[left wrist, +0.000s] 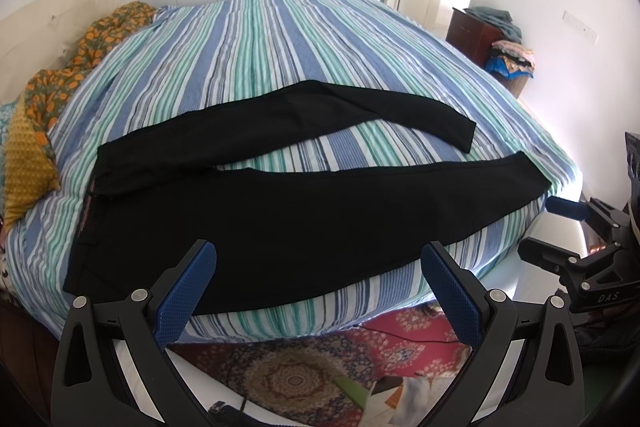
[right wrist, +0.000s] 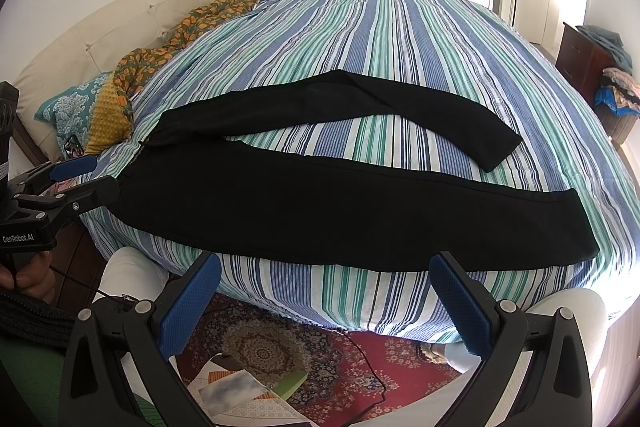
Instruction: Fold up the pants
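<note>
Jaws on both your left gripper point(left wrist: 318, 281) and right gripper point(right wrist: 325, 293) are spread and empty, with the black pants point(left wrist: 248, 211) flat on the striped bed point(left wrist: 248, 39) ahead, long axis left-to-right, waistband nearer your left, hems nearer your right.

Bed point(right wrist: 400, 27) — striped sheet in blue, green and white. Lying on it: black pants point(right wrist: 320, 203), spread flat near the front edge, waistband left, legs splayed apart to the right; orange-patterned cloth point(right wrist: 176, 35), mustard pillow point(right wrist: 108, 119) and teal floral pillow point(right wrist: 64, 107) along the headboard side.
</note>
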Motion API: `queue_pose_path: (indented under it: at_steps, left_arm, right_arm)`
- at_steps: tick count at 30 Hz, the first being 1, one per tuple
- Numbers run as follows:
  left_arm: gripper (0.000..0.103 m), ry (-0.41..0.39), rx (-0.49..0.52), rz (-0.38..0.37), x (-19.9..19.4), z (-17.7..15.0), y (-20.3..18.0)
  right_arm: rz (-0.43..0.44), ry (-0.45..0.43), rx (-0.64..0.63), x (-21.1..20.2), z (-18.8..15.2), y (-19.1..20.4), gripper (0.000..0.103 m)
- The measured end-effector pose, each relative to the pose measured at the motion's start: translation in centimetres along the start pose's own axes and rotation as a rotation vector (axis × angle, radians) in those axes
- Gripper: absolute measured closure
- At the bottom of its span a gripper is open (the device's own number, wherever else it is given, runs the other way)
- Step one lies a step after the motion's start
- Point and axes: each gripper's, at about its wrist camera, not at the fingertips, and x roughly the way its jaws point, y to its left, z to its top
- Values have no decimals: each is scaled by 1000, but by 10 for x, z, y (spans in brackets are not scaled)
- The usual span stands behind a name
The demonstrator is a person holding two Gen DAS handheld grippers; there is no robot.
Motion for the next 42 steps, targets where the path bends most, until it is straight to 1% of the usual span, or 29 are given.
queue_pose_path:
  at_steps: [39, 41, 42]
  left_arm:
    - [1, 10, 1, -2, 4, -2, 0]
    - [1, 4, 7, 4, 4, -1, 1]
    - [1, -8, 16, 21, 4, -1, 3]
  right_arm:
    - [1, 12, 4, 6, -3, 0, 0]
    - [2, 12, 3, 6, -3, 0, 0]
    - [3, 13, 2, 6, -3, 0, 0]
